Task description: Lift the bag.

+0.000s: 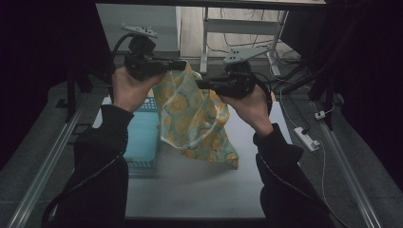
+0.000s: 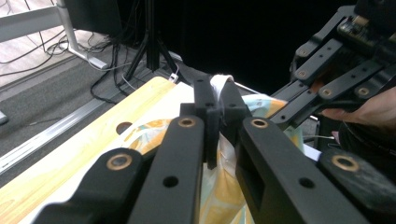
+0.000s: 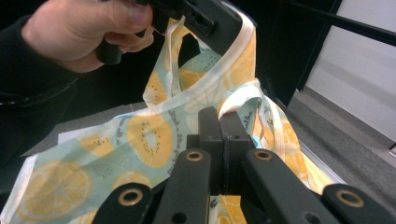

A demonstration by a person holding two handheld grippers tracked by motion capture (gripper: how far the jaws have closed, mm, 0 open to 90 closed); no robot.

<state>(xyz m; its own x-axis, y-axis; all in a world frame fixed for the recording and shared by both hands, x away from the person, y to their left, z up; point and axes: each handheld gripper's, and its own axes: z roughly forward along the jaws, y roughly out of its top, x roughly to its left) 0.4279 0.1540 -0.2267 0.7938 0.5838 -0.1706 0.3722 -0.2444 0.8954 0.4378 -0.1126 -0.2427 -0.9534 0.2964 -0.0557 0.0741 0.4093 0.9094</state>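
- The left gripper (image 1: 179,65) is held up above the far left part of the table (image 1: 199,190), in the left hand (image 1: 127,88). The hand wraps the body of the tool from below, and the jaws point level toward the right.
- The jaws of the left gripper are pressed together on the upper edge of the cloth (image 1: 195,118). In the left gripper view a white hem (image 2: 222,83) of the cloth comes out between the two black tips.
- The right gripper (image 1: 200,84) is held by the right hand (image 1: 249,105), a little lower than the left gripper and just beside it. Its jaws point level toward the left, so the two tools face each other.
- The jaws of the right gripper are also closed on the cloth; in the right gripper view a white hem loop (image 3: 243,100) stands just behind the closed tips.
- Both forearms, in dark sleeves (image 1: 102,156), rise from the near edge of the table and lean inward.
- The cloth has a pale green ground with a print of yellow fruit slices and white hems. It hangs from the two grippers over the middle of the table, and I cannot tell if its lower corner touches the table.
- A light blue basket (image 1: 142,137) stands on the left side of the table, partly behind the cloth and the left sleeve.
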